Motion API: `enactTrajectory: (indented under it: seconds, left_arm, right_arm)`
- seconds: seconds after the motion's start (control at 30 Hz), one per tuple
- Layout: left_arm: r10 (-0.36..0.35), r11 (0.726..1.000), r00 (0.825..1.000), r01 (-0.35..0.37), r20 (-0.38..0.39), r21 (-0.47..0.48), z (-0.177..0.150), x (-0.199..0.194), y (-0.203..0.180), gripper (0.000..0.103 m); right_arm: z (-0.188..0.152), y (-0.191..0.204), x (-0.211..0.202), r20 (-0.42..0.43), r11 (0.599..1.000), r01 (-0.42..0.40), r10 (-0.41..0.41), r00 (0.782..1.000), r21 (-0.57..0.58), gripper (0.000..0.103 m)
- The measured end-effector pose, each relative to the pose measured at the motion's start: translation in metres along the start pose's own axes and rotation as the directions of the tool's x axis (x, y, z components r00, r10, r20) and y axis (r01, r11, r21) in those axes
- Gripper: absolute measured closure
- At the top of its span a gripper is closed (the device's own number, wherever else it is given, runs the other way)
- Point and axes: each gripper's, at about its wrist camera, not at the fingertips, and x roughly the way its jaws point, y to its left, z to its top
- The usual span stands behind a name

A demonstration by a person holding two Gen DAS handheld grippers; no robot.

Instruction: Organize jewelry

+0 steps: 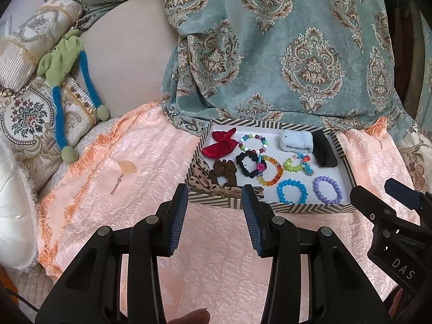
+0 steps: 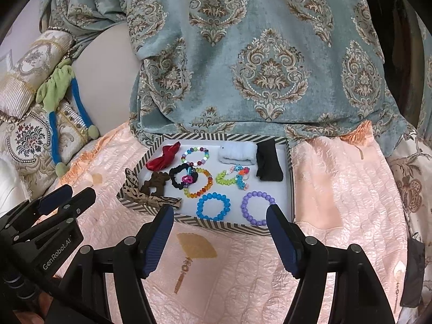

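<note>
fan print [image 2: 196, 245] btwn jaws, right view only

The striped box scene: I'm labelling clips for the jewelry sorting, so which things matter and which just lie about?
Part of the job:
- striped cardboard box
- blue bead bracelet
- purple bead bracelet
- rainbow bead bracelet
- red velvet bow

Lying about:
- green and blue plush toy
- embroidered floral cushion
- teal damask curtain

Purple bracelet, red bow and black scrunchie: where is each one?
Purple bracelet [image 2: 257, 208]: right wrist view, on its left-side beads.
Red bow [image 1: 222, 144]: left wrist view, on its centre knot.
Black scrunchie [image 1: 249, 164]: left wrist view, on its fabric ring.
</note>
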Motion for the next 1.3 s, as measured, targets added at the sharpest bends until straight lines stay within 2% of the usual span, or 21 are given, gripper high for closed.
enactTrajectory:
  seconds: [0.67, 1.3]
  left_arm:
    - [-0.004, 1.000, 1.000, 0.004, 0.025, 0.000, 0.0005, -0.0049, 0.0004, 0.062]
    - [0.005, 1.000, 1.000, -0.005, 0.001, -0.017, 0.0003, 0.0021, 0.0056, 0.062]
  right_arm:
    - [-0.0035, 0.0025, 0.0029, -0.018, 1.000, -0.011, 0.011, 1.000, -0.004, 0.033]
    - [-0.0046, 0.0042, 0.0083, -0.031, 1.000, -0.017, 0.017, 0.999, -0.006, 0.033]
